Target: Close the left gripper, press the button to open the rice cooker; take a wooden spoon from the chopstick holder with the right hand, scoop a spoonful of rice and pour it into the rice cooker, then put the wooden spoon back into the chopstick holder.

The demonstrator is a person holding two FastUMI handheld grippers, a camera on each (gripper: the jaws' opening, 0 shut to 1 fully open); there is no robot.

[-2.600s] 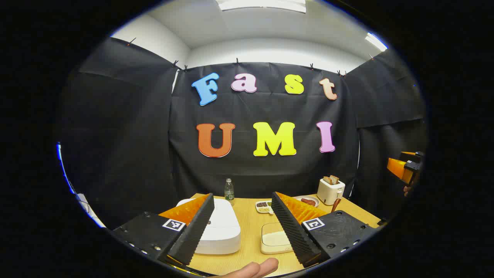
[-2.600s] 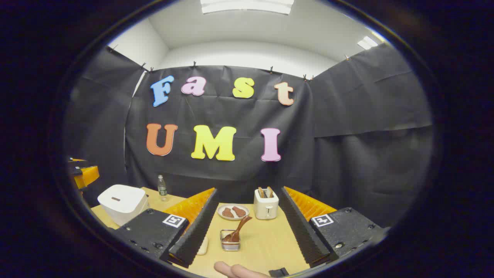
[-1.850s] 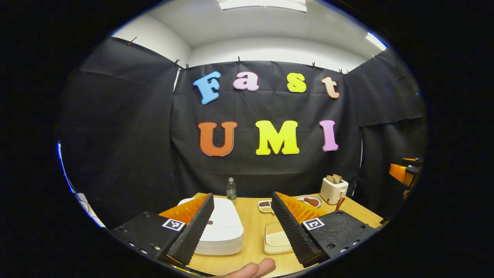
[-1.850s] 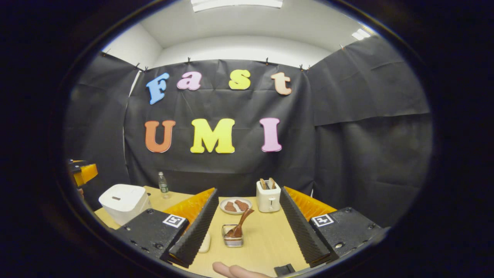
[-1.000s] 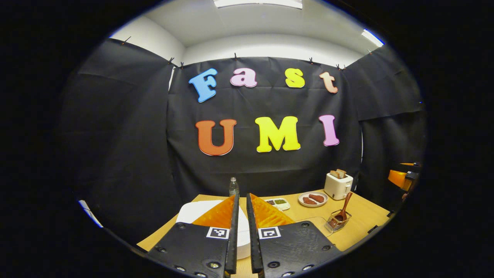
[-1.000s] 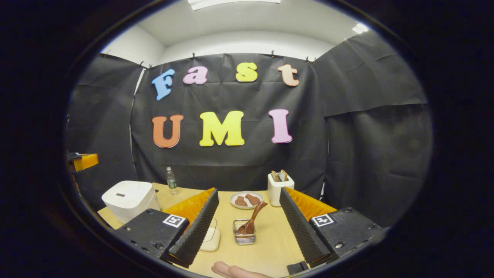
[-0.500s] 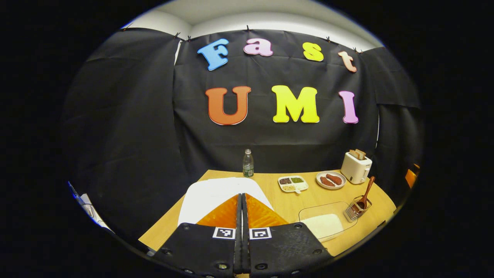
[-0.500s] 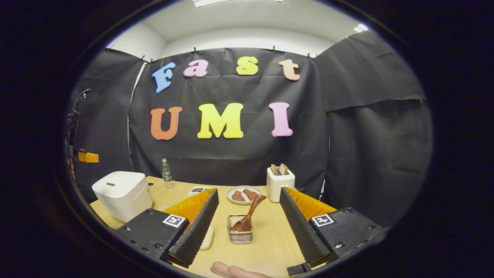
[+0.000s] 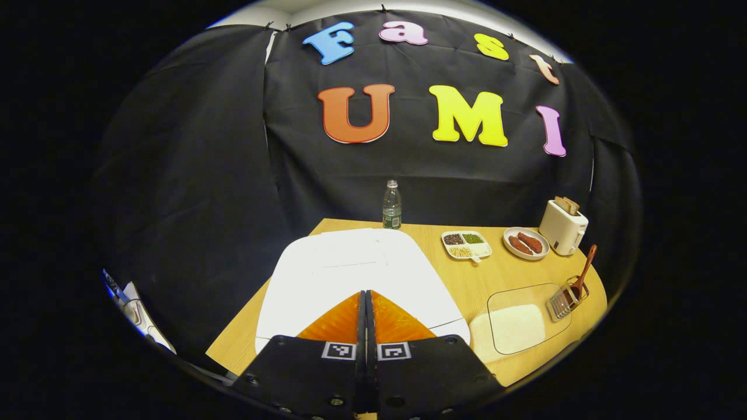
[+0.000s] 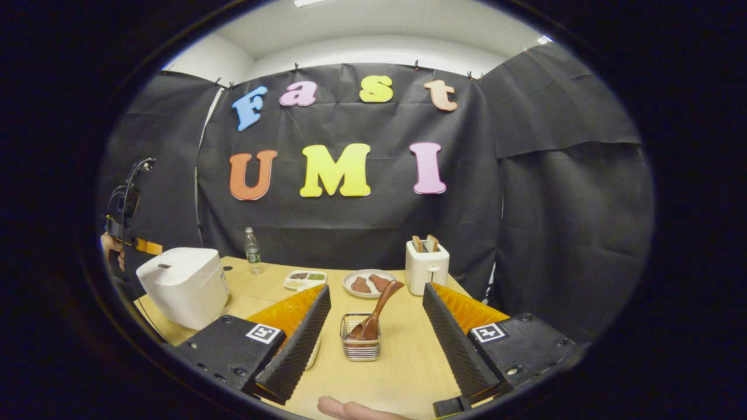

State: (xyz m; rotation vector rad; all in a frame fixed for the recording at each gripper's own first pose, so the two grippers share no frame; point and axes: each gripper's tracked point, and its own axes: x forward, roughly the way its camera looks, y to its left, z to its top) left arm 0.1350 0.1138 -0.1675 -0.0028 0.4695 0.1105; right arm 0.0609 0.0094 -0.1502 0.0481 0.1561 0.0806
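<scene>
- The rice cooker (image 9: 356,274) now spreads wide under the left gripper (image 9: 366,300), which has tipped down over its closed white lid since a second ago; the press looks imminent, though the button itself is hidden.
- That gripper's jaws, apart two seconds back, now meet with nothing between them, so the first step is done.
- The right gripper (image 10: 373,326) has kept its jaws wide apart and has crept nearer the chopstick holder (image 10: 360,344).
- The wooden spoon (image 10: 376,318) still leans in that holder, untouched, beside the rice container (image 9: 519,318).
</scene>
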